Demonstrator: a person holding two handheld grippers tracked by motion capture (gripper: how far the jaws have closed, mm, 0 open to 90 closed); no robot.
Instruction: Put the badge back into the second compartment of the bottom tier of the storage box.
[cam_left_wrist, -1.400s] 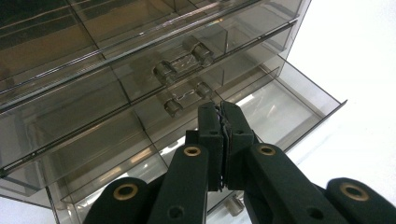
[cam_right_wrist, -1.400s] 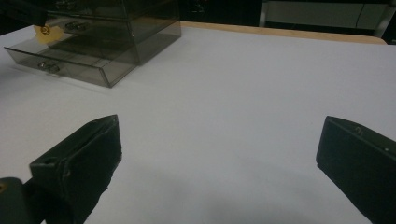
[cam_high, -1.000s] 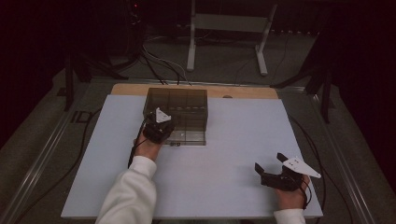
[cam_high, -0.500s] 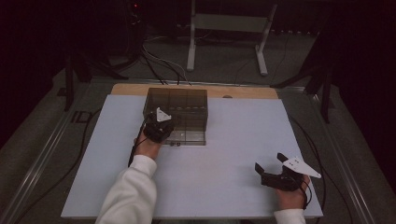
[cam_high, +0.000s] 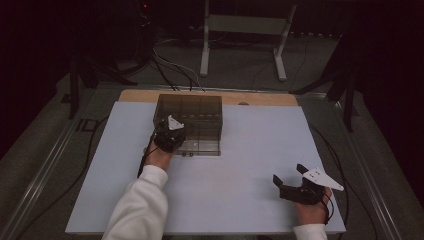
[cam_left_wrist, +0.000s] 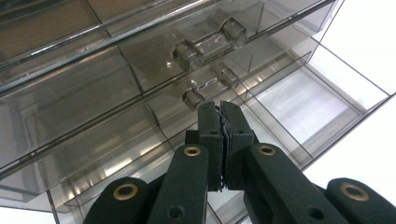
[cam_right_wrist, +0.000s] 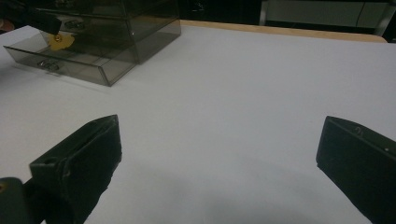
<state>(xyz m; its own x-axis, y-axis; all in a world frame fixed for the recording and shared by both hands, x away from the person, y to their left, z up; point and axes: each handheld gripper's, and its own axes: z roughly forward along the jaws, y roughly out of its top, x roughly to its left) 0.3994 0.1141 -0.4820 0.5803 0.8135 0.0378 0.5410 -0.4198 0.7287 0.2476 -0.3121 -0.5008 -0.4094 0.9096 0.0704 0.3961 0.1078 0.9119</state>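
Item one: my left gripper (cam_high: 172, 131), carried in my left hand (cam_high: 159, 156) out of a white sleeve (cam_high: 140, 205). Its jaws are pressed together with nothing between them. In the left gripper view the tips (cam_left_wrist: 220, 112) sit just under the handle (cam_left_wrist: 210, 84) of the bottom drawer; I cannot tell whether they touch it.

Item two: smoked clear plastic drawer unit (cam_high: 190, 111), standing on the far left part of the table, near its wooden back edge (cam_high: 260, 98). Drawers are stacked one above another. The bottom drawer (cam_high: 200, 147) is pulled partway out toward me, and its inside shows dividers (cam_left_wrist: 280, 126). The drawer above it is pushed in, with its own clear handle (cam_left_wrist: 210, 39).

Item three: my right gripper (cam_high: 292, 179), in my right hand (cam_high: 312, 210), at the near right of the white table top (cam_high: 250, 165), well apart from the drawer unit. Jaws stand wide, holding nothing; bare table shows between them in the right gripper view (cam_right_wrist: 219, 154).

Item four: cables on the floor (cam_high: 170, 65) beyond the table.
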